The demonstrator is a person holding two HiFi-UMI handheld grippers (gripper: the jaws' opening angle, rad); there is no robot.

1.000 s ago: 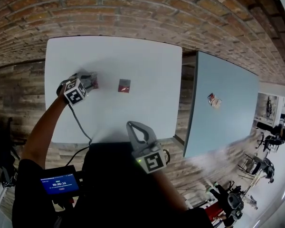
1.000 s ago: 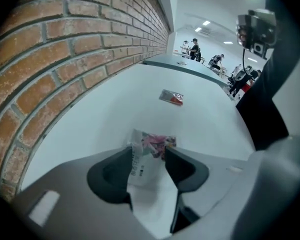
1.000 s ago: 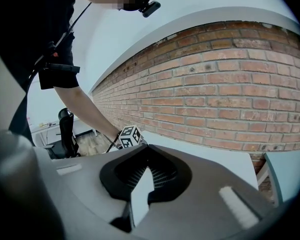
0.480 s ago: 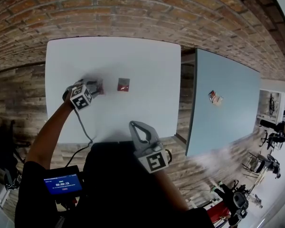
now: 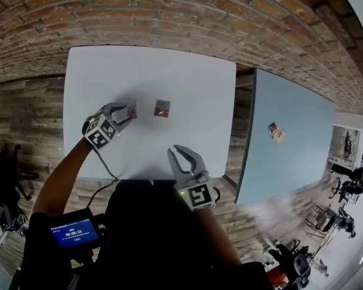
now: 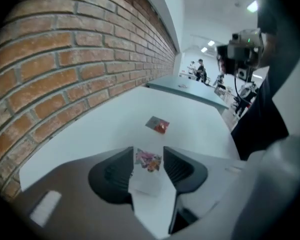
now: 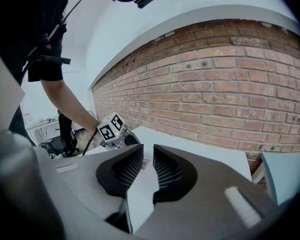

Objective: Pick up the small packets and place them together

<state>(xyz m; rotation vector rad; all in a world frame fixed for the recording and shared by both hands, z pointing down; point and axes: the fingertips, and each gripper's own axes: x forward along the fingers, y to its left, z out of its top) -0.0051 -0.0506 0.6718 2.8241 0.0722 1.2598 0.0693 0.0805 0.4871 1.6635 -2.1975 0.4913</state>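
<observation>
A pink-printed small packet (image 5: 132, 109) lies on the white table (image 5: 109, 71), a short way left of a red small packet (image 5: 162, 108). My left gripper (image 5: 127, 114) stands open with its tips on either side of the pink packet (image 6: 148, 160), which rests flat on the tabletop. In the left gripper view the red packet (image 6: 158, 125) lies further ahead. My right gripper (image 5: 184, 156) hovers at the table's near edge. Its jaws are opening, a narrow gap shows, and nothing is between them (image 7: 147, 156). It faces the left gripper's marker cube (image 7: 110, 128).
A second, grey-blue table (image 5: 290, 138) stands to the right across a gap and carries another small packet (image 5: 274, 130). A brick wall (image 5: 169, 11) runs along the far side. A small screen (image 5: 74, 232) hangs at my lower left.
My left gripper carried the pink packet to the right, closer to the red one, and its jaws have spread apart. The right gripper's jaws have started to part.
</observation>
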